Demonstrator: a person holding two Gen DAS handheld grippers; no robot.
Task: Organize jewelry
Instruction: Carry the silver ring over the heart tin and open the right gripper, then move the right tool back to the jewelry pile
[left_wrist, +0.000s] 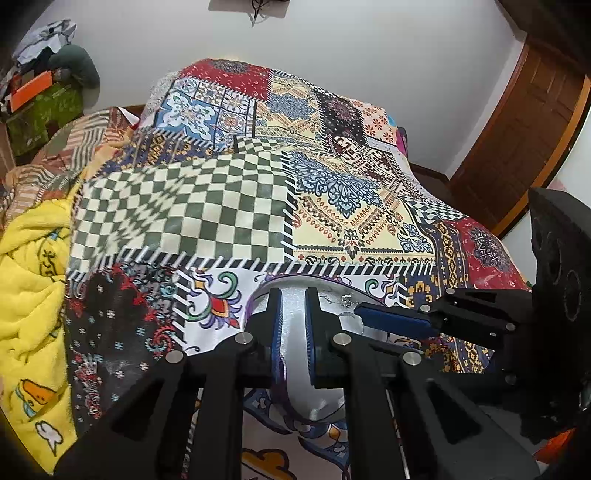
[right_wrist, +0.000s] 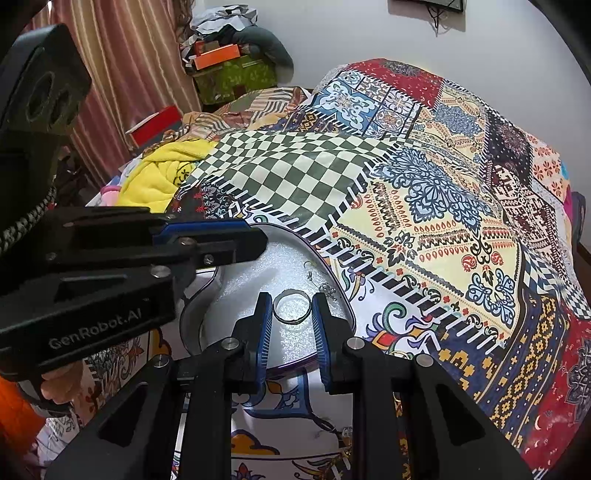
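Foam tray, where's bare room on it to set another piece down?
The foam tray is bare near the left gripper and in the near strip between the right gripper's fingers. It is crowded around the bangle and the small jewelry by the right rim.

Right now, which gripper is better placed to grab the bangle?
Right. The right gripper has open jaws on either side of the bangle on the foam tray. The left gripper is clamped on the tray's rim.

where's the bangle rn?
Right wrist view: the bangle lies flat on the white foam of the tray, between the open right gripper's fingertips, with small jewelry pieces just beyond it.
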